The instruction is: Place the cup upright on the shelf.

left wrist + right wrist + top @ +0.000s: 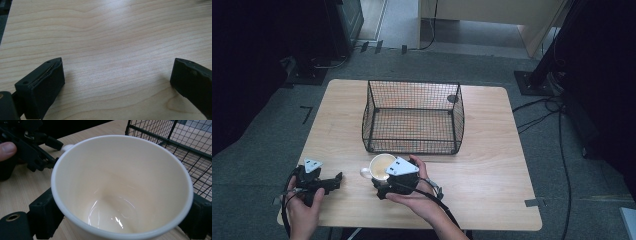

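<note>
High view: two grippers, one cup and one wire basket are counted on a single wooden table (492, 165). At the left, near the table's front edge, the left gripper (336, 178) is held low over bare wood, well apart from everything else; in the left gripper view its jaws are seen spread wide with only wood grain between them. To its right, the white cup (379, 166) is found near the front middle of the table, just in front of the black wire basket (413, 117), and the right gripper (382, 181) is seen at the cup's near side, partly covered by its grey plate. Whether the cup rests on the wood or is raised cannot be told. The cup's handle (365, 173) is pointed toward the left gripper, a detail better seen from above. The cup is held upright or slightly tilted, its long axis roughly vertical and its mouth upward. In the right gripper view, the cup (122, 187) is shown clasped between the two black jaws, one on each side of its wall, its glossy interior empty, with the basket (185, 147) just behind at the right.
</note>
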The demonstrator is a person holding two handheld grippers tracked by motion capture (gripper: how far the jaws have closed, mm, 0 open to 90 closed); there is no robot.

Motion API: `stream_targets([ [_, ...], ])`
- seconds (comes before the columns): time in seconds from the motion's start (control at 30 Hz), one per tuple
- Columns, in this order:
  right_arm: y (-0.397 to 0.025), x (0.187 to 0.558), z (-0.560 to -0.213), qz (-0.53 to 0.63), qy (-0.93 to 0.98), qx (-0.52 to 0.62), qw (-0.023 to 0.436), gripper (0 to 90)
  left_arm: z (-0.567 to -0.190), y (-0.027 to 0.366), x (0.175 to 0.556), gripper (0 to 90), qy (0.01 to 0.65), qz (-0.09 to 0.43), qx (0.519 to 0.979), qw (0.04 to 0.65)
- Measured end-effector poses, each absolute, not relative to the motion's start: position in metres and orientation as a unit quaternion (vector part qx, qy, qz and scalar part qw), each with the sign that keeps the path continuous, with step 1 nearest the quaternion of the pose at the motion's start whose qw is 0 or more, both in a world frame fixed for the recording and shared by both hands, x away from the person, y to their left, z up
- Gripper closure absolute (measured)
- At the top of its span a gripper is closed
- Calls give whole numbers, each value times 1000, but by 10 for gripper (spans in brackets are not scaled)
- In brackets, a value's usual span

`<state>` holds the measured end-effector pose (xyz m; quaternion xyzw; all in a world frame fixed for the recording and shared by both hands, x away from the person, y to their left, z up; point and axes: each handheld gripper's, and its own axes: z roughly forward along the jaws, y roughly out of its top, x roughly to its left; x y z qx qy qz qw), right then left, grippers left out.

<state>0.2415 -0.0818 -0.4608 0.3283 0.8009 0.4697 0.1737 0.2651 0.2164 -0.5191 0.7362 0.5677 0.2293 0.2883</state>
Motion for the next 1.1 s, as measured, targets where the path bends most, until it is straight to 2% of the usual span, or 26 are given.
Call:
stream_targets([
  [0.73,-97,257,-417,493,780,330,200,91,-519,216,265,0,568,229,735,289],
  [1.1,-110,271,-388,499,766,336,227,92,-519,216,265,0,568,229,736,288],
])
